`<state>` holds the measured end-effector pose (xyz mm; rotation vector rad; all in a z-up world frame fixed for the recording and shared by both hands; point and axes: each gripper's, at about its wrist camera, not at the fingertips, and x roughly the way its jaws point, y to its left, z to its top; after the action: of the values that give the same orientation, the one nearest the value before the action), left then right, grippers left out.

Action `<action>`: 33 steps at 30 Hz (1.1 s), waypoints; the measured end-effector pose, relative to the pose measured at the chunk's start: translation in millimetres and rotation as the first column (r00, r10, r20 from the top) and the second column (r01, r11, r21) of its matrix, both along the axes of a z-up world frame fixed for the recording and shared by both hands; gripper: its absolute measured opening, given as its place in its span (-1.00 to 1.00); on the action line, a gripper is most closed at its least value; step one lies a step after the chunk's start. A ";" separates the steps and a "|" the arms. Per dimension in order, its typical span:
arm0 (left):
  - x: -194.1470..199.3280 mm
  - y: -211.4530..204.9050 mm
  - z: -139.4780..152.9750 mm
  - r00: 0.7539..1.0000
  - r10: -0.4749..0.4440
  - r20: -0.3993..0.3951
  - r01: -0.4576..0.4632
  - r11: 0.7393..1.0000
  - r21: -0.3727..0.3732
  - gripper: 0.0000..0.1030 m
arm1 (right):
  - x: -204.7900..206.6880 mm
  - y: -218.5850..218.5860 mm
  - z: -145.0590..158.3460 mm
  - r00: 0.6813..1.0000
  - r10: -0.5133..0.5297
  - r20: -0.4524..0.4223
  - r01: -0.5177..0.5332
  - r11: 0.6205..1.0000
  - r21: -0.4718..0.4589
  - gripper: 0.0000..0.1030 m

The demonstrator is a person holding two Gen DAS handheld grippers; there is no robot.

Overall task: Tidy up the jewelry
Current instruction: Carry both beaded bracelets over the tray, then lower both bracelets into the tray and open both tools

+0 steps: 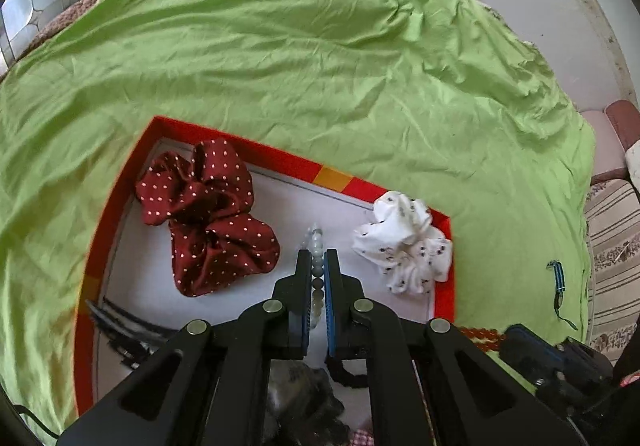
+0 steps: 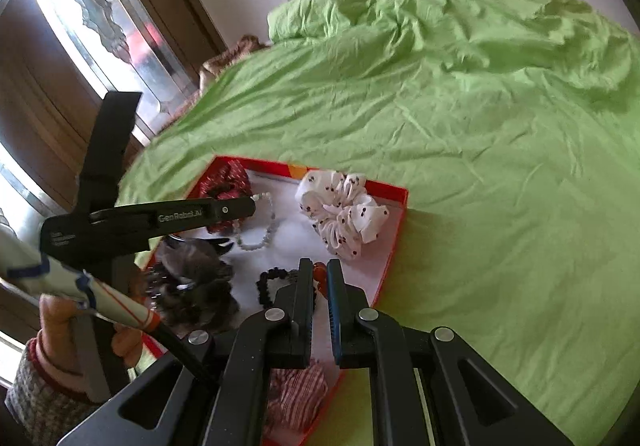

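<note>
I had the left tool (image 1: 318, 260) clamped on a pale bead bracelet (image 1: 316, 246), its strand running between the pads and looping out ahead over the white floor of the red-rimmed tray (image 1: 280, 157). The right tool (image 2: 320, 270) was pinched on an orange bead strand (image 2: 320, 274) at the tray's near side, with a black beaded bracelet (image 2: 268, 282) just at its nine o'clock. My judgement was that each strand should be lowered flat onto bare white floor and released only once the beads rested, so neither sprang or tangled. For the left, the open patch lay between the maroon polka-dot scrunchie (image 1: 212, 213) at ten o'clock and the white printed scrunchie (image 1: 408, 242) at two o'clock; hair clips (image 1: 120, 330) crowded eight o'clock. For the right, the tray's red wall ran close at three o'clock, so I reckoned any drift that way would drop beads onto the green bedsheet (image 2: 480, 125), which offered wide open room beyond.
</note>
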<state>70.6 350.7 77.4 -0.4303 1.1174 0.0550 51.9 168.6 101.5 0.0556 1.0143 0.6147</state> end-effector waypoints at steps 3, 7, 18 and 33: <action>1.9 -2.6 -7.1 1.000 -0.014 -0.010 0.015 1.000 0.005 -0.89 | 7.2 5.4 -13.8 1.000 -0.002 -0.017 0.002 1.000 -0.022 -0.84; 4.0 -3.3 -13.8 1.000 -0.018 -0.019 0.018 1.000 0.005 -0.89 | 9.7 7.3 -28.8 0.999 -0.001 -0.035 -0.001 0.999 -0.053 -0.84; -14.3 -11.0 8.2 0.999 -0.008 0.038 0.008 1.000 0.009 -0.28 | -0.1 3.5 -33.6 0.999 0.002 -0.049 -0.006 0.998 -0.067 -0.67; -152.0 -38.6 99.4 0.952 0.105 0.287 -0.164 0.968 0.189 0.37 | -66.5 -48.8 -3.4 0.999 -0.041 -0.010 0.040 0.999 -0.021 -0.26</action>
<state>-81.5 312.1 176.8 -0.3121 0.7961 0.2270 -14.6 119.7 98.2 0.0613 1.0275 0.5676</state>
